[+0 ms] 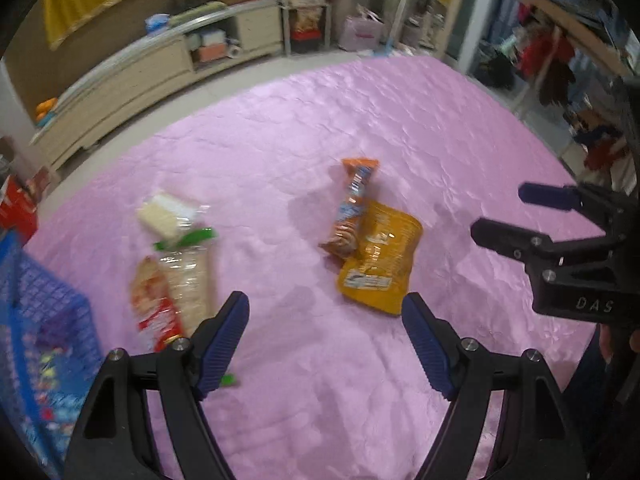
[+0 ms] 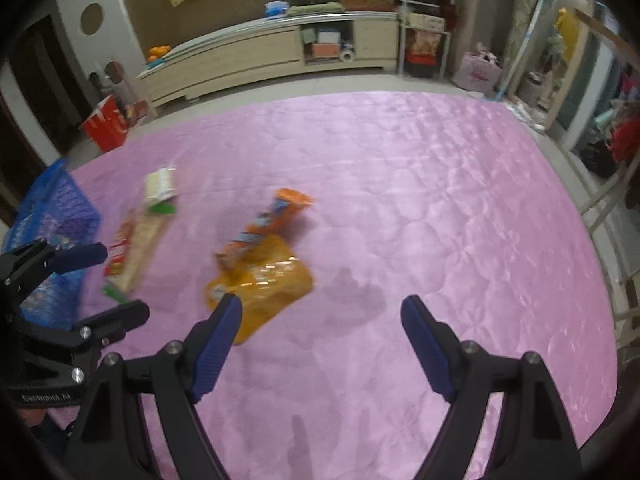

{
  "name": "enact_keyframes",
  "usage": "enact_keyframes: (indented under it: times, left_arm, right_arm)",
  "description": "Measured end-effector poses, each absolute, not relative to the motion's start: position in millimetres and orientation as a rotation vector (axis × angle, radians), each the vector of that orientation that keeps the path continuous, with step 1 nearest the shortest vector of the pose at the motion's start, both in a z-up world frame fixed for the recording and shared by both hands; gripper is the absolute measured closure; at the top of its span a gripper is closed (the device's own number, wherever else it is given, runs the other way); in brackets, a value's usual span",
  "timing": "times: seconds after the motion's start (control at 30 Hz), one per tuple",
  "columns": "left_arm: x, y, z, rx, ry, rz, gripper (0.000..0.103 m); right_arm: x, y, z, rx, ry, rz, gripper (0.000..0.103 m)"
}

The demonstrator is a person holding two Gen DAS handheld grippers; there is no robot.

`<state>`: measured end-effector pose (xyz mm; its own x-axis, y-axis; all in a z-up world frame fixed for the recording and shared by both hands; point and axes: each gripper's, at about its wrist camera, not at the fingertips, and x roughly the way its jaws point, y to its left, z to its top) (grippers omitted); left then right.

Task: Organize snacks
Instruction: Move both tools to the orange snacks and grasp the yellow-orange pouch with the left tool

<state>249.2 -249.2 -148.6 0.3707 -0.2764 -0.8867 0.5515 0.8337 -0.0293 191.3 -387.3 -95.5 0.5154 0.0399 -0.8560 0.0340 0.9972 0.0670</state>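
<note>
Snacks lie scattered on a pink quilted bedspread (image 1: 320, 120), and both grippers hang above it with nothing between their pads. The left gripper (image 1: 325, 322) has its jaws spread wide; its blue-padded fingers (image 1: 224, 340) frame bare bedspread at the near edge. Just beyond its left finger lies a red packet (image 1: 154, 308) beside a long clear pack of pale crackers (image 1: 188, 284) with a green end, the two touching along their sides. Farther on sits a clear-wrapped pale block (image 1: 162, 216). At the far left stands a blue mesh basket (image 1: 44, 300) holding blurred colourful items.

The right gripper (image 2: 322, 322) is likewise spread and empty. Its left finger (image 2: 216, 344) overlaps, in the view, the near corner of a yellow snack bag (image 2: 272, 280); whether it touches cannot be told. An orange biscuit sleeve (image 2: 262, 232) rests with its near end on the bag's far edge, angling away toward the far right. To the right of the bag the bedspread is bare.

Each gripper appears at the edge of the other's view. Beyond the bed stands a long beige cabinet (image 2: 248, 56) against the far wall, and a red box (image 2: 106, 126) sits on the floor at the left.
</note>
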Motion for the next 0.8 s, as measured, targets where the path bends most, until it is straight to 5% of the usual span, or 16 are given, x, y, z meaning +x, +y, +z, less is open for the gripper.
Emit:
enact_keyframes:
  times: [0.7, 0.8]
  left_arm:
    - [278.4, -325.0, -205.9, 0.449, 1.142, -0.658, 0.026]
    - [273.9, -329.4, -203.3, 0.456, 1.138, -0.677, 0.038]
  right_arm:
    - [183.2, -428.7, -135.1, 0.13, 1.094, -0.118, 0.018]
    - [182.2, -430.0, -135.0, 0.148, 1.096, -0.117, 0.018]
